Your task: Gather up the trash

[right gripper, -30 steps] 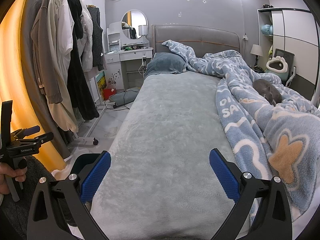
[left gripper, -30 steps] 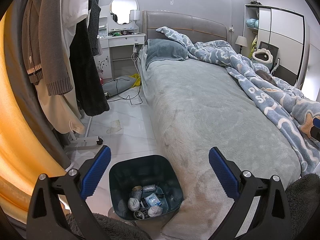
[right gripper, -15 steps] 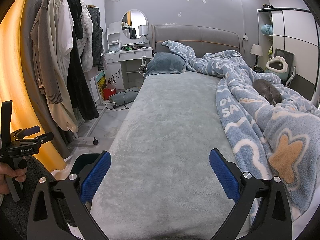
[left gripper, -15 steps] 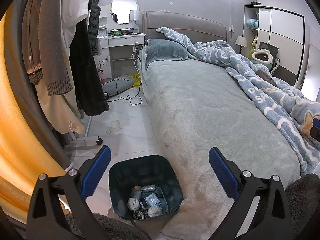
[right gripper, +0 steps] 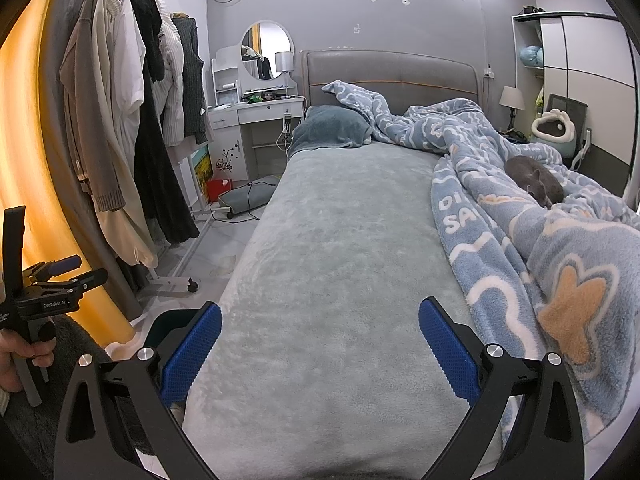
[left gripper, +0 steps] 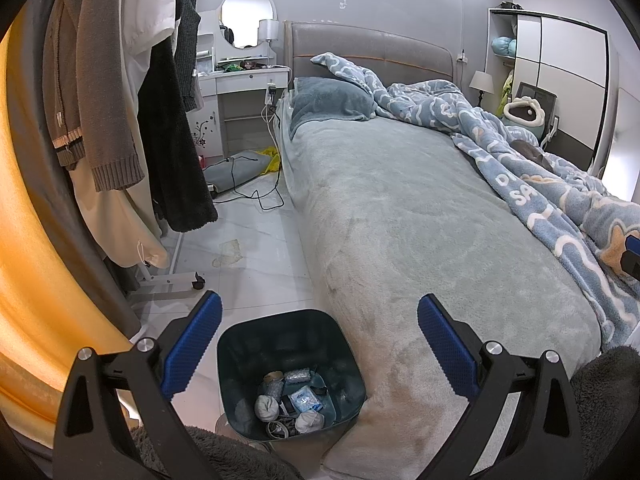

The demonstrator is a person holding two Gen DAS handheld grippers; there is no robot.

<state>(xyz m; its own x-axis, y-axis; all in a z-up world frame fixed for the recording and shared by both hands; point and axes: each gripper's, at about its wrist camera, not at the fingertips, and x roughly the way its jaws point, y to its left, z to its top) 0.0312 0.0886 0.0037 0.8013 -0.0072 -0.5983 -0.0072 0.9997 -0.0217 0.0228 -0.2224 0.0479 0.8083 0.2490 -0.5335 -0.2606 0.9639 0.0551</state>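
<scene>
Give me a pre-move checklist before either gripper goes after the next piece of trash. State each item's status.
1. Left gripper open and holding nothing: ok.
2. Right gripper open and holding nothing: ok.
3. Trash bin upright beside the bed's foot, mouth uncovered, room left above the trash at its bottom: ok.
4. Next target found: a pale crumpled scrap lies on the floor tiles near the clothes rack; whether it is trash, cannot tell.
5. Gray sheet free of litter where visible: ok.
6. Cat lying on the blue blanket, away from both grippers: ok.
</scene>
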